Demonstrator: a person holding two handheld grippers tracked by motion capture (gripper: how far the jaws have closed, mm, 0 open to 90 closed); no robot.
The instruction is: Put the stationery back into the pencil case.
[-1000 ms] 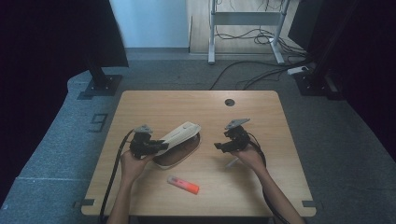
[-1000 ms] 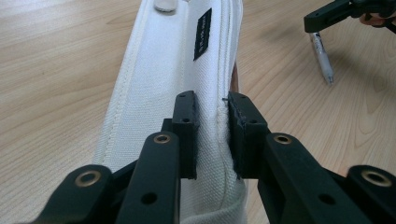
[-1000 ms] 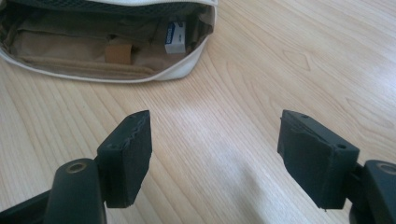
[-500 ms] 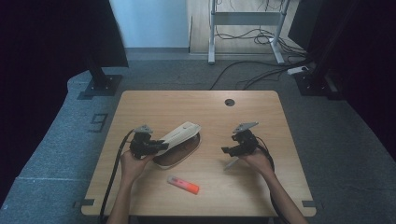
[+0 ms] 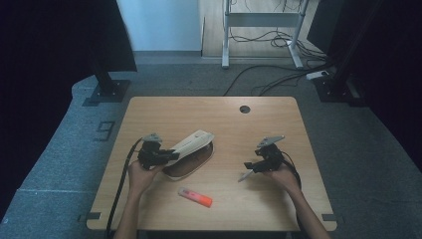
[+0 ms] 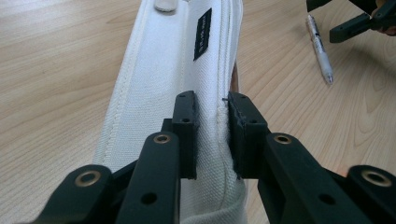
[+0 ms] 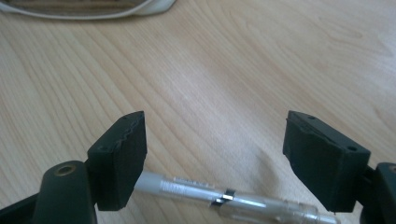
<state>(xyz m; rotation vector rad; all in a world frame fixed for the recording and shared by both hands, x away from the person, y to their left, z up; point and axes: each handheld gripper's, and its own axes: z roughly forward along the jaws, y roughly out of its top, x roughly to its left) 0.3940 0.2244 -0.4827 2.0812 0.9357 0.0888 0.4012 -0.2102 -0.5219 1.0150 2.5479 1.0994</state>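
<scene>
A white fabric pencil case (image 5: 193, 142) lies open at the table's left centre, its flap raised off the base. My left gripper (image 5: 169, 154) is shut on that flap; in the left gripper view the jaws (image 6: 211, 100) pinch the white fabric (image 6: 168, 70) near a seam. A clear pen (image 5: 244, 176) lies flat on the wood to the right. My right gripper (image 5: 250, 167) stands open just above it, and in the right gripper view the pen (image 7: 224, 198) lies crosswise under the gripper (image 7: 215, 126), between the two jaws, untouched.
An orange highlighter (image 5: 195, 197) rests near the front edge of the wooden table (image 5: 219, 112). A cable hole (image 5: 244, 109) sits at the back. The case's rim (image 7: 93, 9) lies beyond the right gripper. Cables trail from both grippers toward the person.
The right gripper has shifted a little to the right and nearer the front edge, staying over the pen. The left gripper and the case flap have held still.
</scene>
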